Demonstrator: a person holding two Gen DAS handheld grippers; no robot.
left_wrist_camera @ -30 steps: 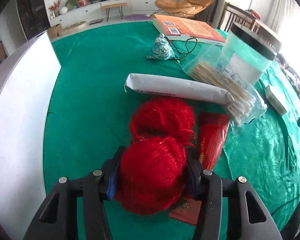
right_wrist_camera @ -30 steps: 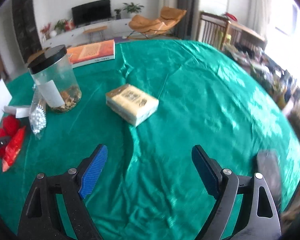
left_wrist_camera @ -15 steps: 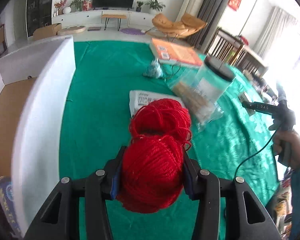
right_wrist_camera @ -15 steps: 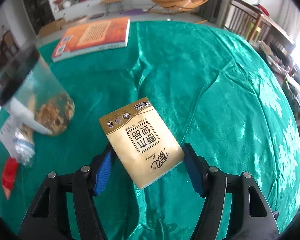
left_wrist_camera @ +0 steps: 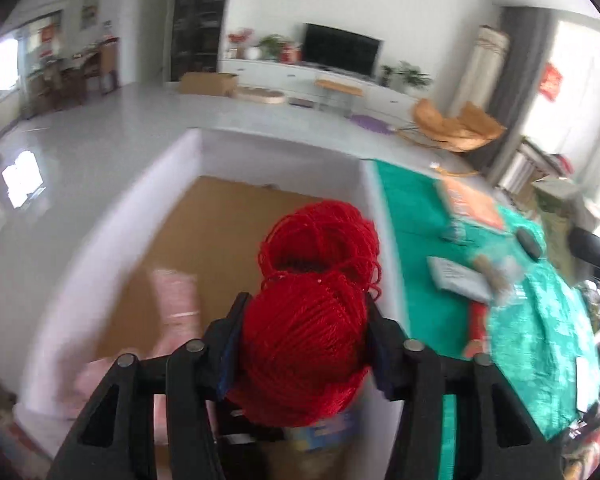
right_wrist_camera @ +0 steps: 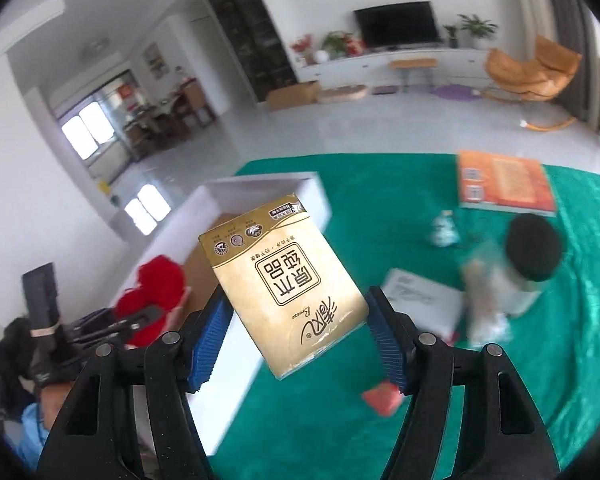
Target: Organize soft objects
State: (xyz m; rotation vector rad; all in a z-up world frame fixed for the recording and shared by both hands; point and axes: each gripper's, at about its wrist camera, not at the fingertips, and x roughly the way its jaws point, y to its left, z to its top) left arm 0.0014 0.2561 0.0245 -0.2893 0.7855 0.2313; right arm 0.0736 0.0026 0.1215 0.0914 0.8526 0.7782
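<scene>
The left hand-held gripper (left_wrist_camera: 304,344), jaws just widening, is gripping red yarn (left_wrist_camera: 312,320) over the white box (left_wrist_camera: 284,160) at frame centre; the right hand-held gripper (right_wrist_camera: 296,336) is clamping a tissue pack (right_wrist_camera: 284,284).

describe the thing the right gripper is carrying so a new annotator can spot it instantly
Start at the green tablecloth and the white box at its left edge. In front of the box, raised off the table, the right gripper clamps a tissue pack. It is the only flat gold packet with dark printed characters; the nearby red yarn is round and fuzzy.

A home living room: a television (right_wrist_camera: 396,24) on a low white cabinet (right_wrist_camera: 384,65), potted plants (right_wrist_camera: 475,26), an orange lounge chair (right_wrist_camera: 530,72), and a dining area behind.
</scene>
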